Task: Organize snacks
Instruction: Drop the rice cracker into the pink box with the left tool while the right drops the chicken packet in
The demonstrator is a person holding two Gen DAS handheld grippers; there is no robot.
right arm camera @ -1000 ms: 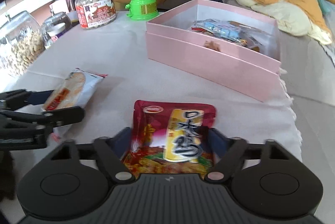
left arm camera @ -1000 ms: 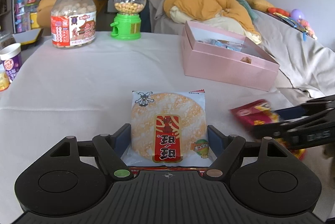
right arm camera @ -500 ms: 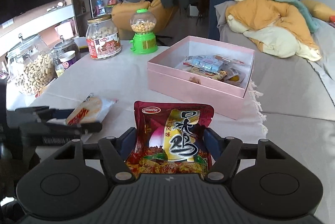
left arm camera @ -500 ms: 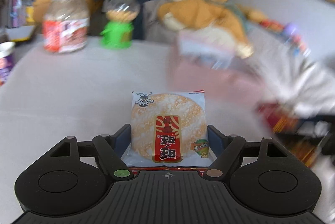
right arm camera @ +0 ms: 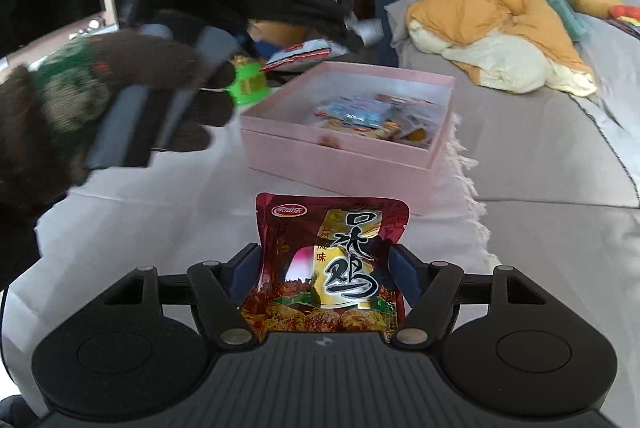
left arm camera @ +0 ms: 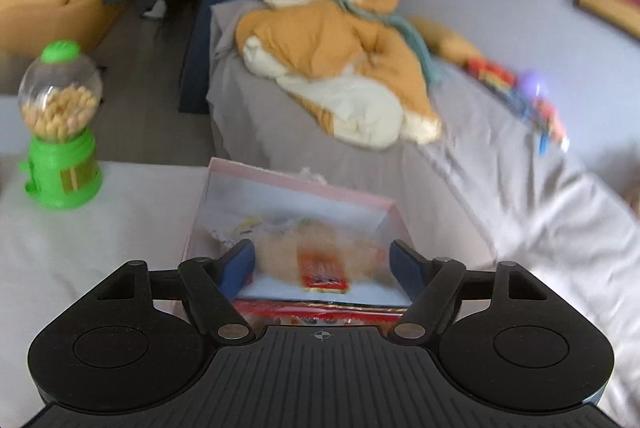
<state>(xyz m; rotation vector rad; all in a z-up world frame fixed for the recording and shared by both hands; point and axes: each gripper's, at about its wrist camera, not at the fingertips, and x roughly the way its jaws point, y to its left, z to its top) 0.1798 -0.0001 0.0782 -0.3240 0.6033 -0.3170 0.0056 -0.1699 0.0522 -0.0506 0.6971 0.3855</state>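
My left gripper (left arm camera: 322, 264) hangs over the open pink box (left arm camera: 298, 194). The rice cracker packet (left arm camera: 320, 260) shows blurred between its fingers, with motion blur, so I cannot tell whether it is still gripped. In the right wrist view the left gripper (right arm camera: 298, 40) is raised at the box's (right arm camera: 340, 152) far left corner with the packet (right arm camera: 300, 53) at its tip. My right gripper (right arm camera: 324, 268) is shut on a dark red chicken snack pouch (right arm camera: 328, 268) above the table, short of the box.
A green candy dispenser (left arm camera: 60, 132) stands on the white tablecloth left of the box. The box holds several small snack packets (right arm camera: 360, 116). A grey sofa with an orange and cream blanket (left arm camera: 340, 68) lies behind and right. The gloved left hand (right arm camera: 80, 108) fills the left side.
My left gripper lifted off the table and swung right and forward to above the pink box with the cracker packet. My right gripper rose a little with the pouch.
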